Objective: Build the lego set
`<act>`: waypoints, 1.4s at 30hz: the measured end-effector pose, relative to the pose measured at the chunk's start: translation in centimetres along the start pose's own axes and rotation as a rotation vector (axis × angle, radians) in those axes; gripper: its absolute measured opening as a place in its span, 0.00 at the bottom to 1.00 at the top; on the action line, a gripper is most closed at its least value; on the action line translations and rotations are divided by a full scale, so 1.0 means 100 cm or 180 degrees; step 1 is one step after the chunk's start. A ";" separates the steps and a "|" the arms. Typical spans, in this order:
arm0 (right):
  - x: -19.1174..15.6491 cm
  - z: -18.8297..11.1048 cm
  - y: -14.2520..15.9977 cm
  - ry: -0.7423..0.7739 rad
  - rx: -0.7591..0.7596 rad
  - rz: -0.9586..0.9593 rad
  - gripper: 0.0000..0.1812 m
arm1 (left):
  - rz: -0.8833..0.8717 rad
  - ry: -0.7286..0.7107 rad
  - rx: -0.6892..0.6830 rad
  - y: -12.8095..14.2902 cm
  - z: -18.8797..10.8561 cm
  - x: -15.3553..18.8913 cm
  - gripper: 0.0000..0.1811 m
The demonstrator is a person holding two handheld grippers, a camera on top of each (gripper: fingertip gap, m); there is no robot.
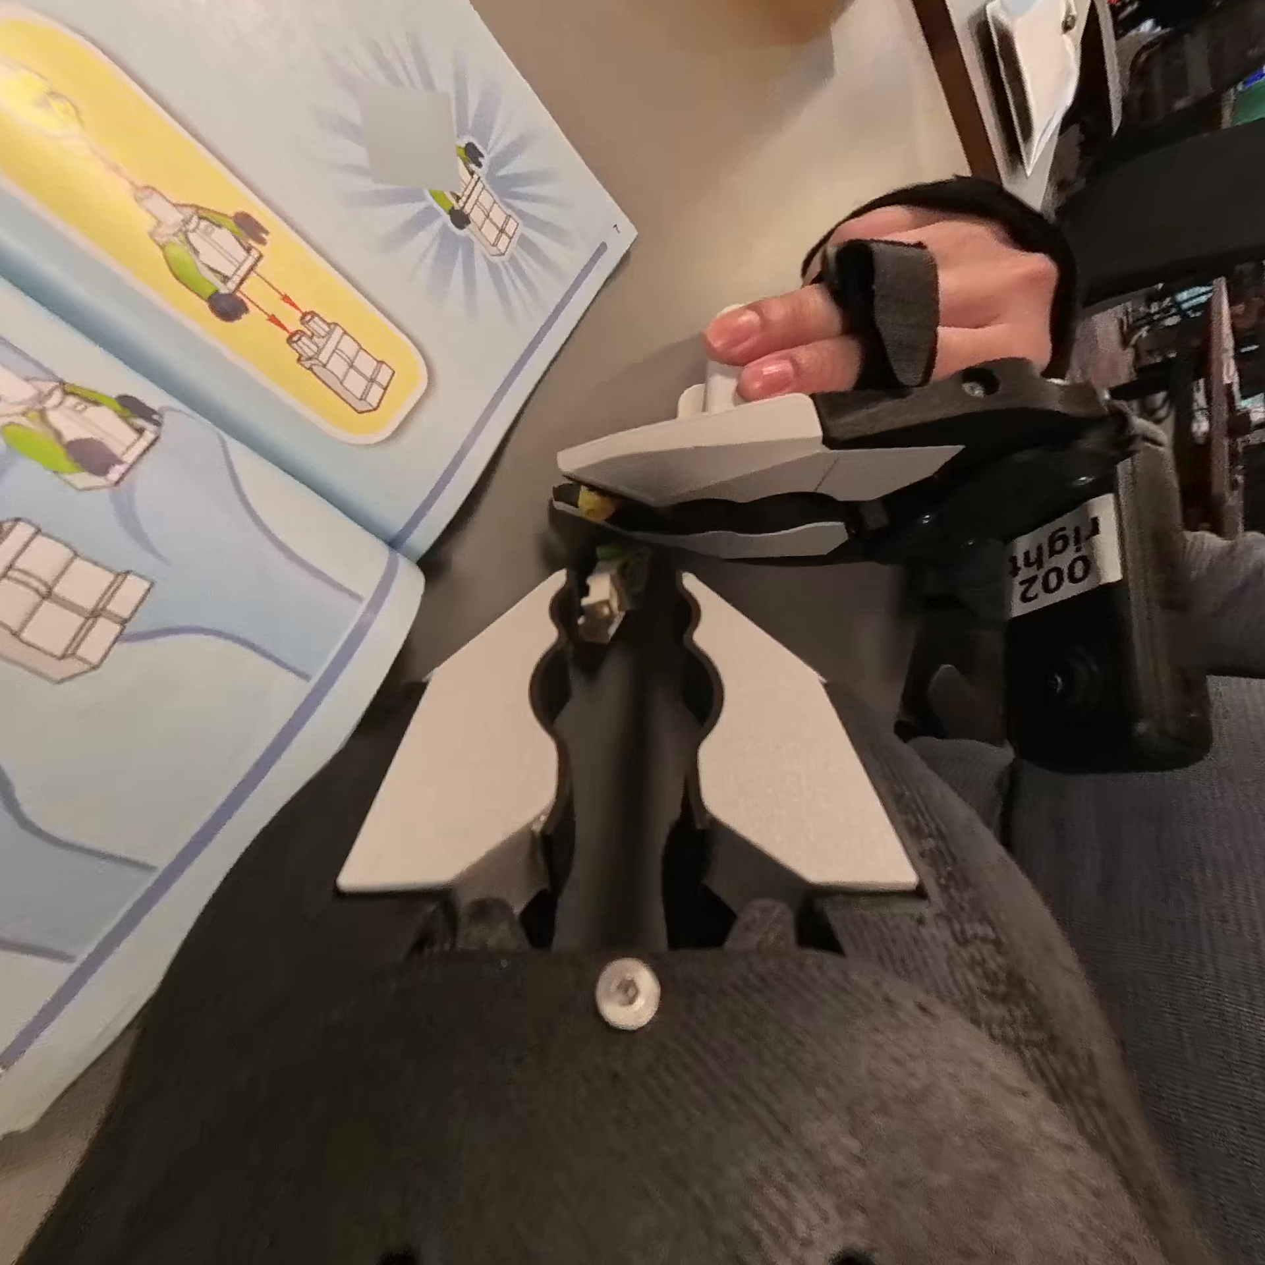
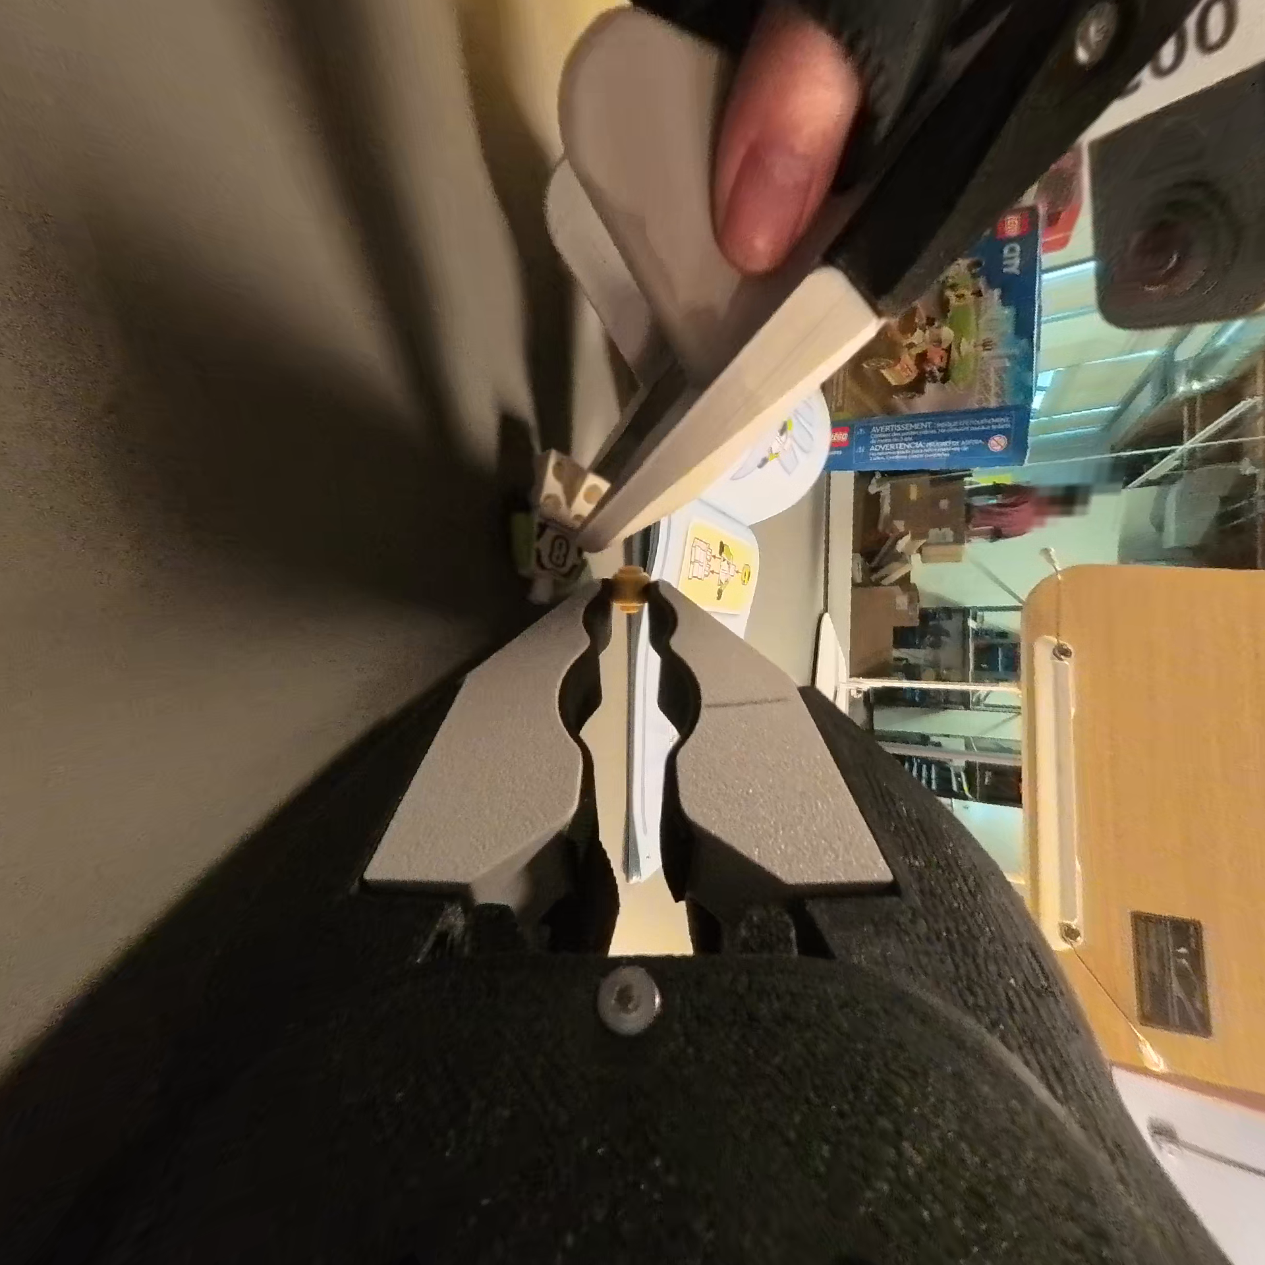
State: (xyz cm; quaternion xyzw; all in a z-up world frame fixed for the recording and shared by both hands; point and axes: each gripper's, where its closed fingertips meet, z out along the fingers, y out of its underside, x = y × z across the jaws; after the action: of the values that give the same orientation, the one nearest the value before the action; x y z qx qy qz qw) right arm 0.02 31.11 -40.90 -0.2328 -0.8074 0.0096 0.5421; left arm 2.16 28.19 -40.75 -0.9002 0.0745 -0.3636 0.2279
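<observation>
A: Left wrist view first. What is the left gripper (image 1: 619,582) doing?

B: Its fingers are drawn close at the tips around a small lego assembly (image 1: 602,602), white with green bits, held just above the dark table (image 1: 684,287).

A: And the other tool in that view?

B: That is the right gripper (image 1: 582,503), coming in from the right side with a gloved hand (image 1: 890,322) on top of it. Its two pale fingers lie nearly together, and a small yellow piece (image 1: 594,505) sits pinched at their tips, just above the assembly.

A: Does the right wrist view agree?

B: Yes. The right gripper (image 2: 628,590) is clamped on the tan-yellow round piece (image 2: 628,589) at the very tips. The left gripper (image 2: 582,541) slants down from the top, a fingertip (image 2: 773,171) resting on it, and its tips pinch the white, printed assembly (image 2: 565,520) with a green part on its far side.

A: How close are the two parts?

B: Just beside each other, I cannot tell whether they touch.

A: Anything else around?

B: An open instruction booklet (image 1: 205,411) lies on the table left of the grippers. In the right wrist view a blue lego box (image 2: 958,356) stands farther back, and a light wooden box (image 2: 1150,787) is at the right edge.
</observation>
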 end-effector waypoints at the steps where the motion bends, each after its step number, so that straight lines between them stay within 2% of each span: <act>1: 0.001 0.000 0.000 0.0012 0.0001 0.0018 0.05 | 0.0054 -0.0014 0.0013 0.000 0.000 0.000 0.14; 8: 0.005 0.000 0.008 0.0046 -0.0046 0.0189 0.05 | 0.0390 0.0144 0.0044 0.003 0.001 0.004 0.16; 12: 0.006 0.000 0.011 0.0059 -0.0078 0.0211 0.05 | 0.0678 -0.0039 -0.0055 0.006 0.006 0.000 0.06; 18: 0.011 -0.004 0.014 0.0183 -0.0108 0.0204 0.05 | 0.1023 -0.0164 -0.0079 0.008 0.005 0.003 0.06; 20: 0.013 -0.004 0.012 0.0261 -0.0109 0.0188 0.04 | 0.1298 -0.0417 0.0101 0.002 0.001 -0.001 0.05; 25: 0.021 -0.001 0.009 0.0487 -0.0129 0.0160 0.04 | 0.2076 -0.1117 0.0976 -0.021 -0.023 -0.004 0.04; 28: 0.027 -0.002 0.005 0.0679 -0.0110 0.0059 0.05 | 0.2388 -0.1414 0.1237 -0.022 -0.032 -0.005 0.03; 33: 0.025 -0.001 -0.002 0.0754 -0.0085 -0.0151 0.04 | 0.2573 -0.1643 0.1548 -0.025 -0.042 -0.002 0.03; 36: 0.027 0.001 -0.005 0.0766 -0.0068 0.0022 0.05 | 0.2534 -0.1674 0.1737 -0.030 -0.048 0.000 0.03; 42: 0.033 0.001 -0.015 0.0821 -0.0005 0.0319 0.05 | 0.2411 -0.1559 0.1838 -0.033 -0.051 0.001 0.04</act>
State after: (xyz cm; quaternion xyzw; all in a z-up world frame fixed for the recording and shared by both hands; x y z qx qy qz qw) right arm -1.65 31.13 -37.67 -0.2726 -0.7183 0.0061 0.6401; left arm -1.37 29.29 -35.97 -0.7694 0.2357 -0.0409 0.5923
